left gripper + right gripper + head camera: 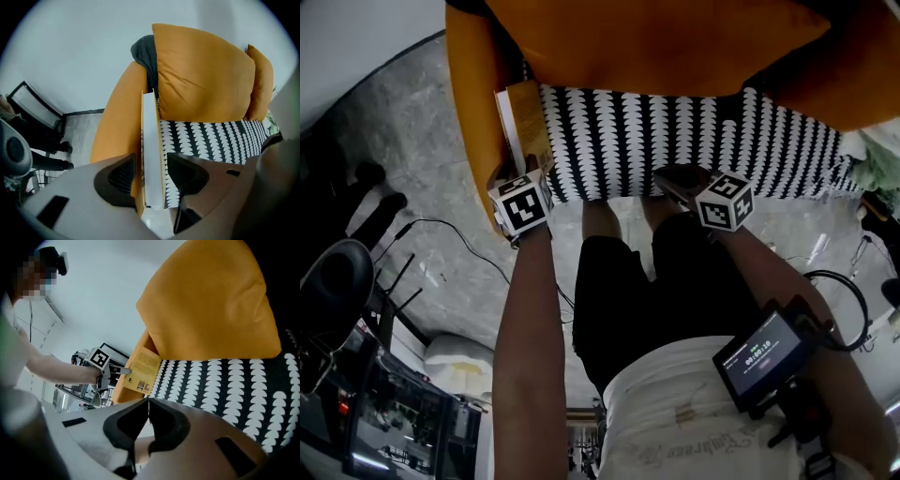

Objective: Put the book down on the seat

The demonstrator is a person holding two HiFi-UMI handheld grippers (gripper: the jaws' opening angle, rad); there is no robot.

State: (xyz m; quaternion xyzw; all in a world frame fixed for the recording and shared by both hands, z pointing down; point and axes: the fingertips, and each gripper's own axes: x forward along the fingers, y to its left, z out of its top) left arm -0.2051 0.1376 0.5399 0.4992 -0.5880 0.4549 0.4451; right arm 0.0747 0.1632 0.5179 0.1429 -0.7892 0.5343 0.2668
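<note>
Running across the grey marbled floor (422,169) at the far left, a thin black cable (459,234) curved toward the person's legs. Next came the sofa's orange armrest (469,94). The book (525,122) stood on its edge at the left end of the seat (675,141), close against the inner side of that armrest. Its yellow-orange cover faced right and its white page block faced the person.

The left tool (150,173) sat at the book's near end in a released state. Its two dark pads (123,177) stood wide on either side of the book, with a narrow gap showing at each cover, so nothing pressed on it. The seat's black cover with rows of white scallop shapes stretched away to the right. A plump orange back cushion (656,42) leaned above it.

Further right, the right tool (147,408) hovered over the front edge of the seat, well apart from the book. It was clenched, its pads meeting in a thin line with nothing between them. On the person's right forearm, a small lit screen device (761,356) was strapped.
</note>
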